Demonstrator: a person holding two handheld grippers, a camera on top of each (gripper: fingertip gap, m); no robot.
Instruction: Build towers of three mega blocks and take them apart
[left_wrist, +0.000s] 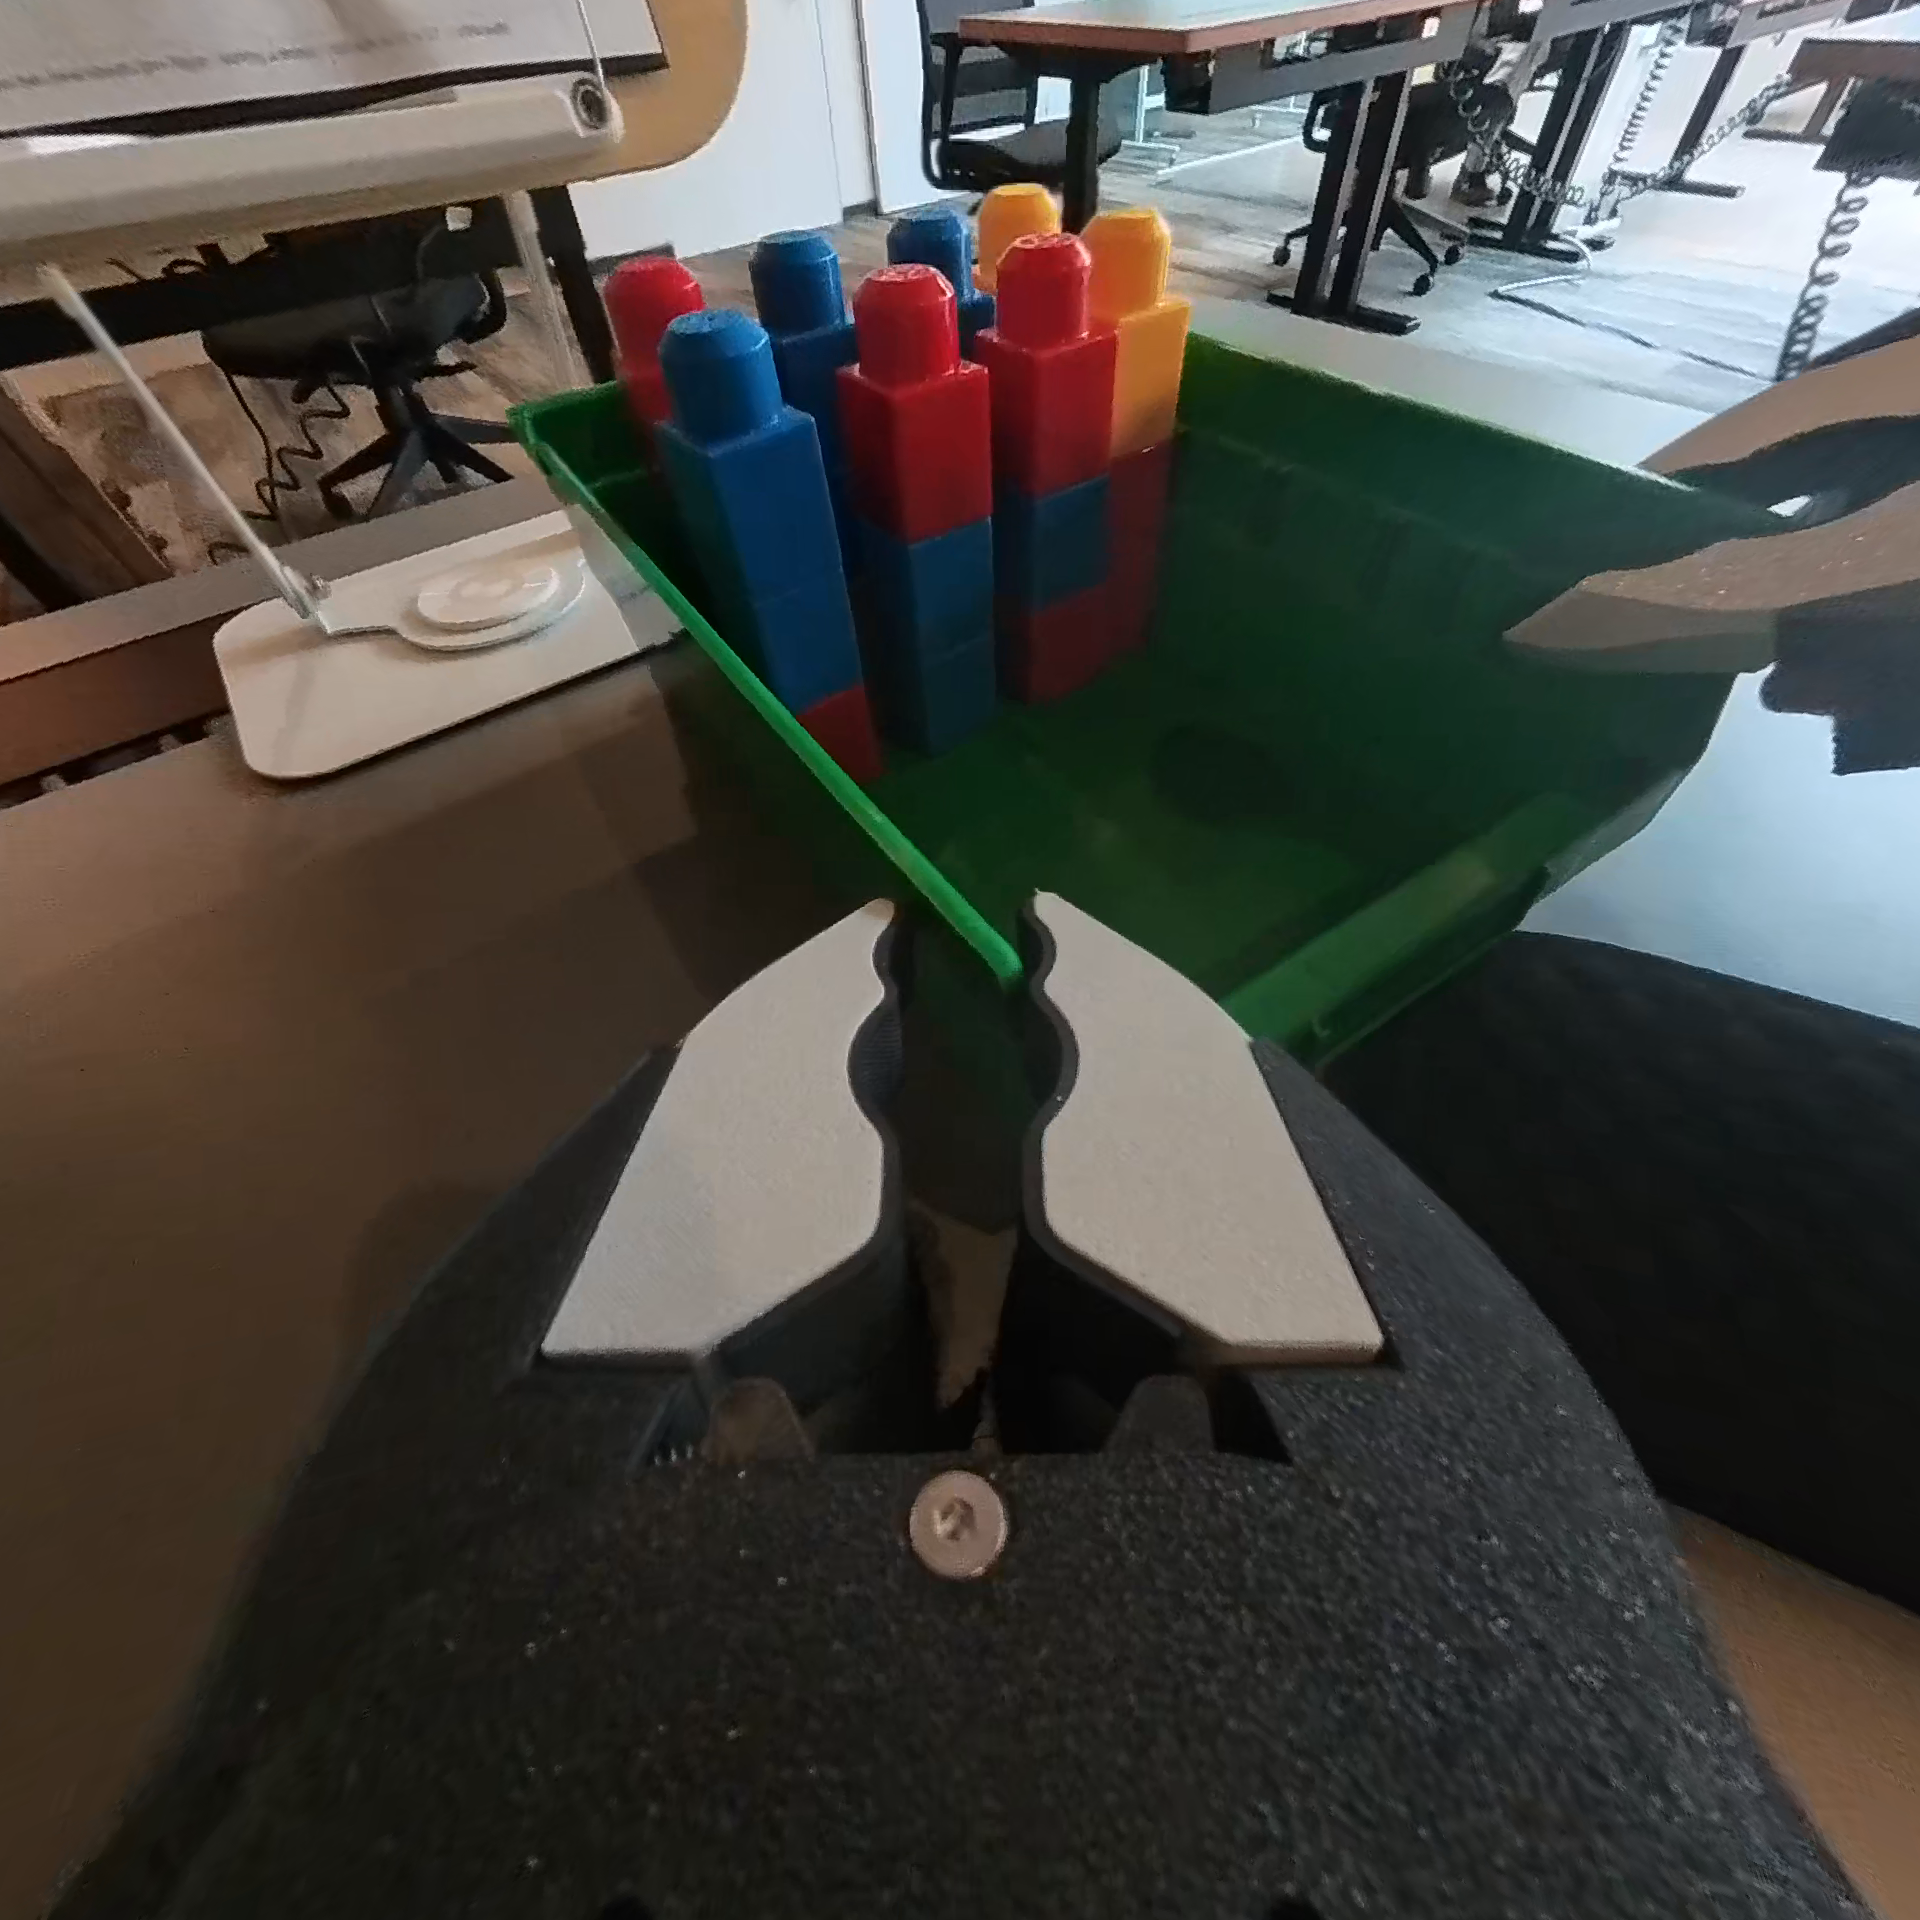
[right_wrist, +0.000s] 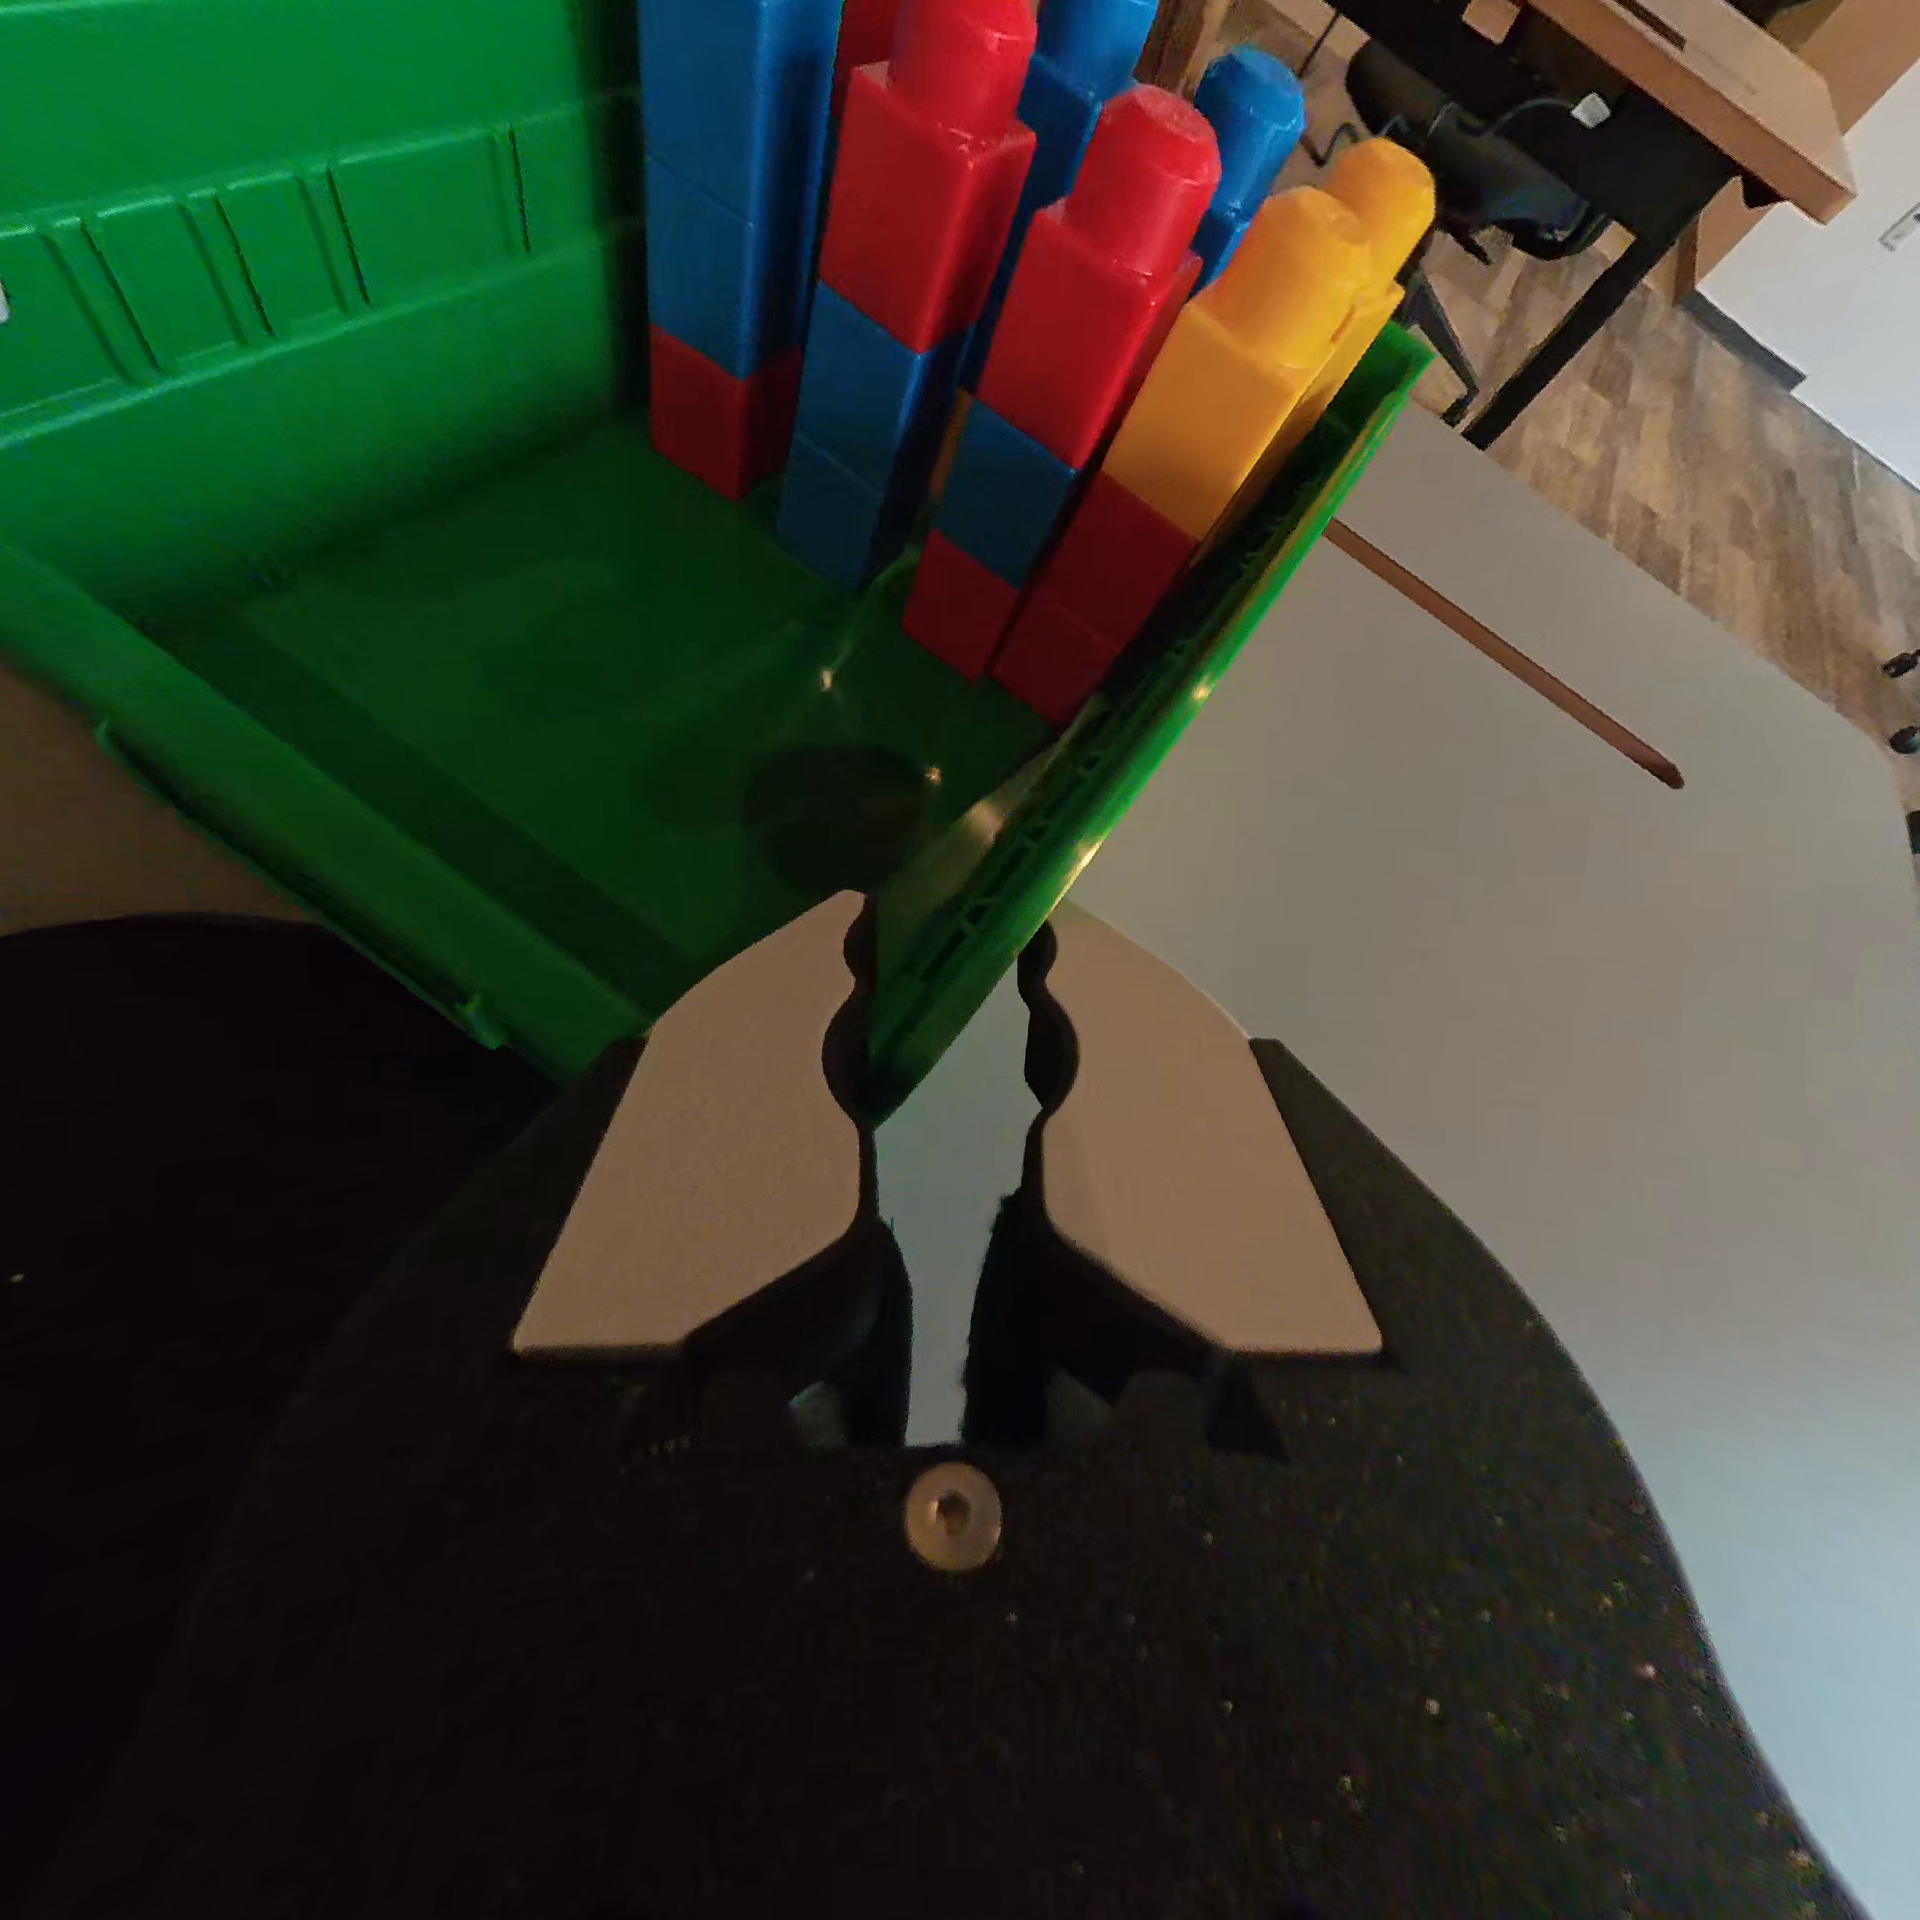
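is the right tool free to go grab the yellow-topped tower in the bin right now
Probably not as things stand. The right tool is closed on the green bin wall, so it would have to let go first. The yellow-topped tower stands just ahead along that wall, with nothing between.

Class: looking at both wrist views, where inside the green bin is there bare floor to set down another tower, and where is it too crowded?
The green bin has bare floor in its near half, bordered by the front wall, the left gripper on one side rim and the right gripper on the other. The far end is crowded: block towers stand packed together there.
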